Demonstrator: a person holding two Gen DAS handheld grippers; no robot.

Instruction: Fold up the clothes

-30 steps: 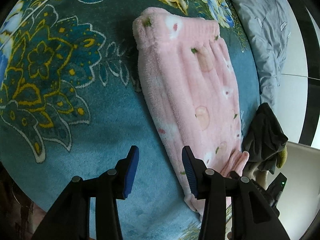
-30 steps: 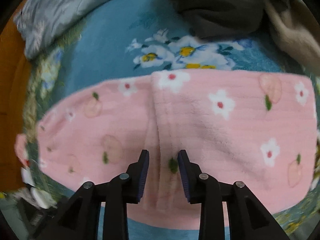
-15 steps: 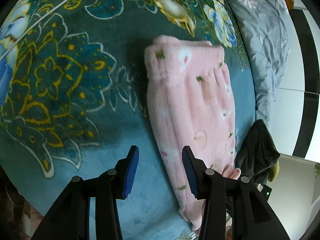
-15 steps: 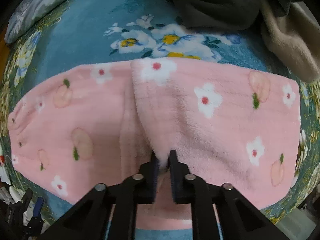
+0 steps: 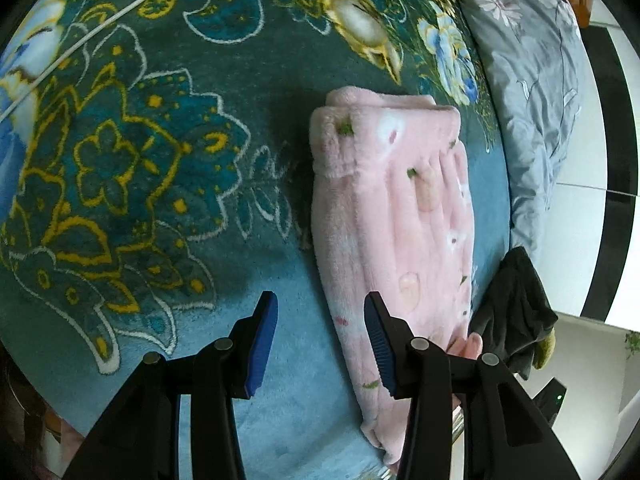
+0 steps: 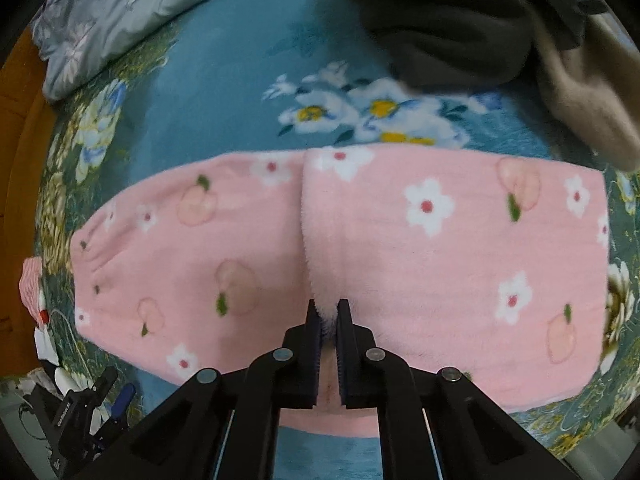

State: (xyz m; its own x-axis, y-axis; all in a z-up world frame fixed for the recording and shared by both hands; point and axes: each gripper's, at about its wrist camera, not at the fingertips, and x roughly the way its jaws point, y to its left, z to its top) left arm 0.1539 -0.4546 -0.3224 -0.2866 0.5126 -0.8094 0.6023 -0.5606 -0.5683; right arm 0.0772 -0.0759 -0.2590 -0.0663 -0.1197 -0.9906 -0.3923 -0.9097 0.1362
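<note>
Pink fleece trousers (image 5: 396, 216) with a flower and peach print lie folded on a teal floral blanket (image 5: 132, 184). In the right wrist view the trousers (image 6: 440, 248) stretch across the picture, with a folded edge running down the middle. My right gripper (image 6: 329, 312) points down and is shut on that folded edge, pinching a tuft of pink fleece. My left gripper (image 5: 320, 344) hovers open above the blanket at the trousers' near left edge, with nothing between its blue pads. The left gripper (image 6: 100, 404) also shows at the lower left of the right wrist view.
A dark grey garment (image 6: 440, 24) and a beige one (image 6: 580, 92) lie heaped just beyond the trousers. The same dark heap (image 5: 516, 308) shows in the left wrist view. A grey flowered quilt (image 5: 528, 80) borders the blanket. White floor (image 5: 580, 240) lies past it.
My right gripper closed on the folded edge of the trousers and lifted slightly. In the left wrist view the trousers slid farther off and look smaller.
</note>
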